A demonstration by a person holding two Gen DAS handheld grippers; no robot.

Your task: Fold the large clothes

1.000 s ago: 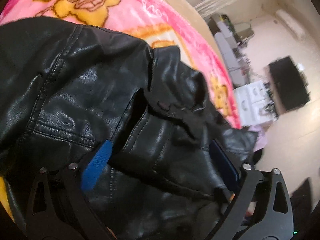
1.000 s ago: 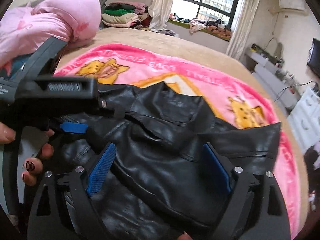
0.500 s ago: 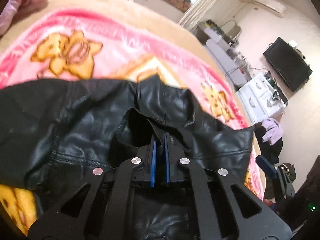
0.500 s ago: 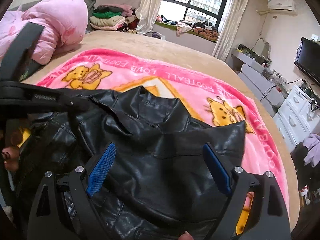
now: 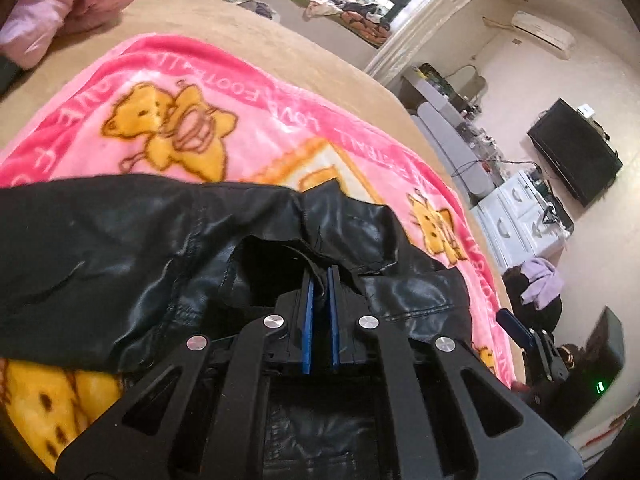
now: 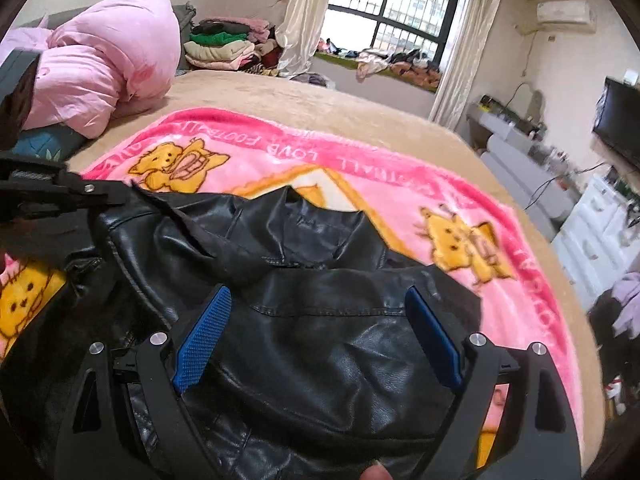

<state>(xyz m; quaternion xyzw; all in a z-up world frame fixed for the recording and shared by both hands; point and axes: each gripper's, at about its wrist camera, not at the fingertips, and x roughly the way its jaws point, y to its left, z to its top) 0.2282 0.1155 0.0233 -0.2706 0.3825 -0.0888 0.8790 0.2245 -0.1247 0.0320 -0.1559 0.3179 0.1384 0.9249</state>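
A black leather jacket [image 5: 132,240] lies crumpled on a pink cartoon blanket [image 5: 248,128] on the bed. My left gripper [image 5: 320,276] is shut on a fold of the jacket near its collar. In the right wrist view the jacket [image 6: 320,320] fills the near middle. My right gripper [image 6: 316,304] is open just above the jacket's shoulder panel, its blue pads [image 6: 204,332] wide apart and holding nothing. The left gripper's black body [image 6: 52,196] shows at the left edge of the right wrist view.
The tan bed [image 6: 320,100] reaches beyond the blanket [image 6: 360,172]. A pink duvet [image 6: 104,56] is heaped at the far left. Folded clothes [image 6: 224,46] are stacked by the window. White drawers [image 5: 516,216] and a TV [image 5: 572,156] stand past the bed's right edge.
My left gripper has gone from open to shut on a jacket fold and has lifted and tilted back. My right gripper stays open and has drawn back slightly over the jacket.
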